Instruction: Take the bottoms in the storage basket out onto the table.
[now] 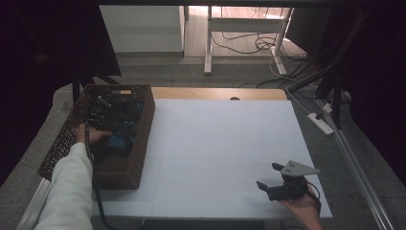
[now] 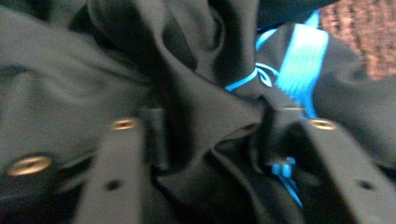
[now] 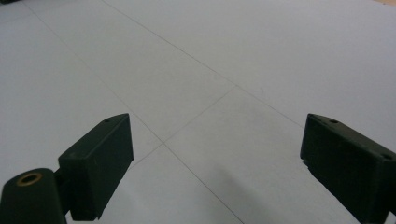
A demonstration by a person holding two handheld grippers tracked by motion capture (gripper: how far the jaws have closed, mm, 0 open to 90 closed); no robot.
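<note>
Black jaws of the left gripper (image 2: 210, 135) pinch a fold of dark cloth (image 2: 201, 93) inside the basket (image 1: 139, 158); the right gripper (image 1: 268, 177) rests wide open over the white table (image 1: 215, 143).

I'm looking over a white worktop (image 1: 225, 143) in dim light; grey floor (image 1: 191, 74), a white desk frame (image 1: 244, 28) and cables (image 1: 249, 43) are showing behind.

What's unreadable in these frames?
- Left gripper, left gripper view: motion blur; pads seem pinched on a fold of the dark garment.
- Garment type: crumpled in the basket, high view too dim.
- Right gripper: open over the table; the hand cut off by the bottom edge.
</note>
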